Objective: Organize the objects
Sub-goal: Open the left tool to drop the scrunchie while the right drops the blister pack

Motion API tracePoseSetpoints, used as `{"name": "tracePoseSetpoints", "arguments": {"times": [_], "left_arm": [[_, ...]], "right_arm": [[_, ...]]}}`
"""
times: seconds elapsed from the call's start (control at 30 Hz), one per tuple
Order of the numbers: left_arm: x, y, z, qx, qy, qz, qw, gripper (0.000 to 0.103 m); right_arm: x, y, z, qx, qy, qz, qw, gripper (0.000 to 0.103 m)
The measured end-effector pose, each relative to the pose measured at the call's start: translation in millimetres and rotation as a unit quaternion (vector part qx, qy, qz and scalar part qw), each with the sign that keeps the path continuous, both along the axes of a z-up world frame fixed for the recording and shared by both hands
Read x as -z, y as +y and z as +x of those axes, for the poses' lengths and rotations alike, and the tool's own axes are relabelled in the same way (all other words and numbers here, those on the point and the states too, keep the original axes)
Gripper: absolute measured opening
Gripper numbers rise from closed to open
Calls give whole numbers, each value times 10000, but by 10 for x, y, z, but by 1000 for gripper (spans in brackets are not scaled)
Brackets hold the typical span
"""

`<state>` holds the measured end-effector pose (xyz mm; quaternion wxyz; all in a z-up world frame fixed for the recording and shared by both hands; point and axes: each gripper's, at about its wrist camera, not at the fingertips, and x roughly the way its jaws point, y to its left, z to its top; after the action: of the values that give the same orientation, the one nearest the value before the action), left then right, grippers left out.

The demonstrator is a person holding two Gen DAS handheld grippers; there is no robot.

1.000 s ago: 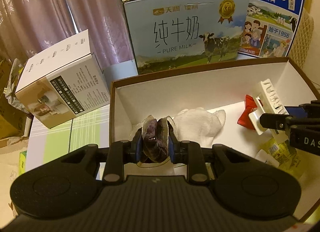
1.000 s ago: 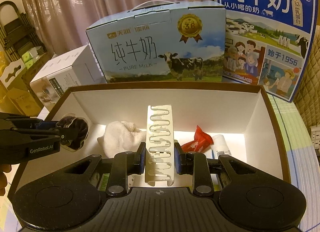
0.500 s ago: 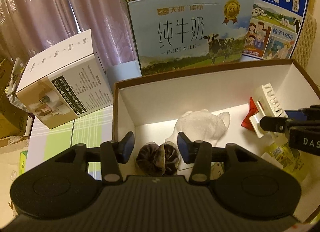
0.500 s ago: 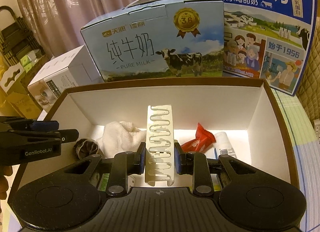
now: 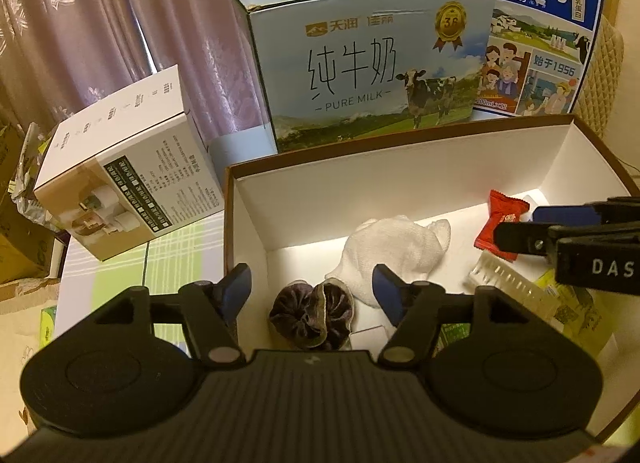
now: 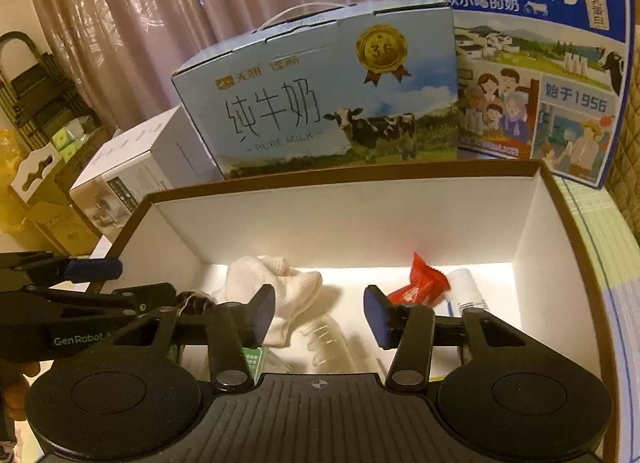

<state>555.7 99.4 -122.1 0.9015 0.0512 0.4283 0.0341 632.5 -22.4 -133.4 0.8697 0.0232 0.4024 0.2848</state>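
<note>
A brown-rimmed white box (image 5: pixel 400 167) (image 6: pixel 352 219) holds the items. A dark purple scrunchie (image 5: pixel 310 313) lies on its floor just below my open left gripper (image 5: pixel 314 289), not touching the fingers. Beside it sits a white sock (image 5: pixel 394 247) (image 6: pixel 276 283). A clear ribbed plastic piece (image 5: pixel 508 283) (image 6: pixel 328 339) lies flat in the box under my open right gripper (image 6: pixel 320 313). A red candy wrapper (image 5: pixel 502 215) (image 6: pixel 416 287) and a small white bottle (image 6: pixel 468 295) lie toward the right. The right gripper's fingers (image 5: pixel 520 239) show at the right of the left wrist view.
Two milk cartons (image 5: pixel 368 63) (image 5: pixel 532 35) stand behind the box, a white appliance box (image 5: pixel 124 179) to its left on a checked cloth (image 5: pixel 120 271). Green and yellow packets (image 5: pixel 568 303) lie at the box's near side. Curtains hang behind.
My left gripper opened and dropped the scrunchie onto the box floor, then opened wider. My right gripper opened and the ribbed plastic piece now lies flat in the box.
</note>
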Motion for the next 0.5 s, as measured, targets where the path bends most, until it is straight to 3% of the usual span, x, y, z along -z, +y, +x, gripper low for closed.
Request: {"name": "tracePoseSetpoints", "arguments": {"times": [0.5], "left_arm": [[-212,-68,-325,182,-59,-328,9993,77]], "right_arm": [[-94,-399,-306,-324,15,-40,9995,58]]}}
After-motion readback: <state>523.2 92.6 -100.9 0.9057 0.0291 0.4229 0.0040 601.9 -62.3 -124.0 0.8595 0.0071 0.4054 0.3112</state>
